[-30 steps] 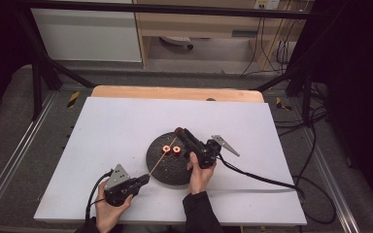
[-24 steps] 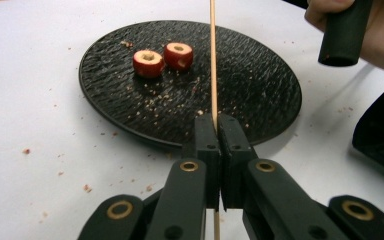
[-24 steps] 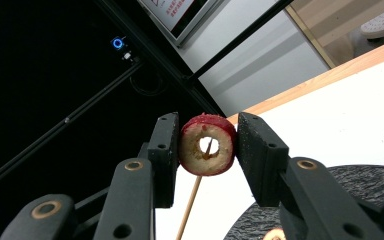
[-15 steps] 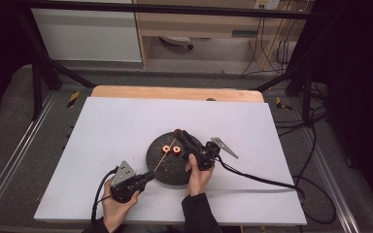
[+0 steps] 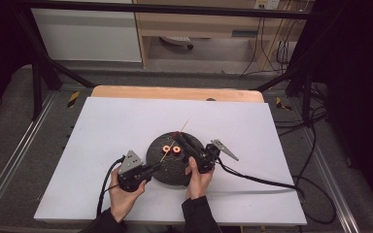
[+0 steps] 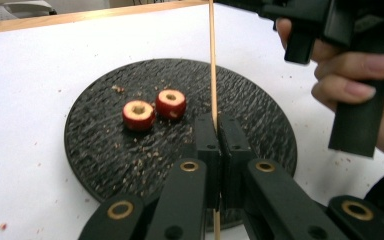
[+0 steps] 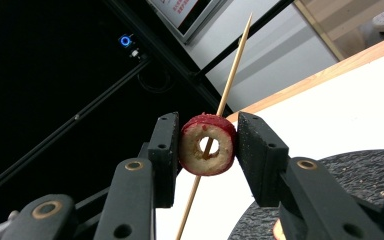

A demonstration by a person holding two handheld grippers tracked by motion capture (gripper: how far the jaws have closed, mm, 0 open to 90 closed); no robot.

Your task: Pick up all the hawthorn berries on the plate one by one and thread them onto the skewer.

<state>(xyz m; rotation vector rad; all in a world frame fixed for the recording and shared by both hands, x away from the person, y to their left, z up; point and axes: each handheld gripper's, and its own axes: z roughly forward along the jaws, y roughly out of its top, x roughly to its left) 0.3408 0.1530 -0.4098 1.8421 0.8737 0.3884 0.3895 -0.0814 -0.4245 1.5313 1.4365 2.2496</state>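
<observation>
A thin wooden skewer [image 6: 212, 55] is clamped upright in my left gripper [image 6: 219, 125], which is shut on it at the near edge of the black round plate [image 6: 105, 165]. My right gripper [image 7: 207, 145] is shut on a red cored fruit ring [image 7: 195, 160], and the skewer [image 7: 235, 65] passes through the ring's hole. From above, the left gripper [image 5: 156, 166] points the skewer [image 5: 183, 127] up past the right gripper [image 5: 177, 137]. Two more red rings [image 6: 139, 115] [image 6: 171, 103] lie side by side on the plate [image 5: 172, 170].
Crumbs are scattered over the plate and the white table sheet [image 5: 102, 131]. The right hand [image 6: 350, 75] and its gripper body hang over the plate's right side. A wooden table edge [image 5: 175, 93] runs along the back. Cables trail off to the right [image 5: 262, 179].
My left gripper has moved right and forward to the plate's edge. The skewer's tip has slid further up past the ring held by the right gripper, which has stayed put.
</observation>
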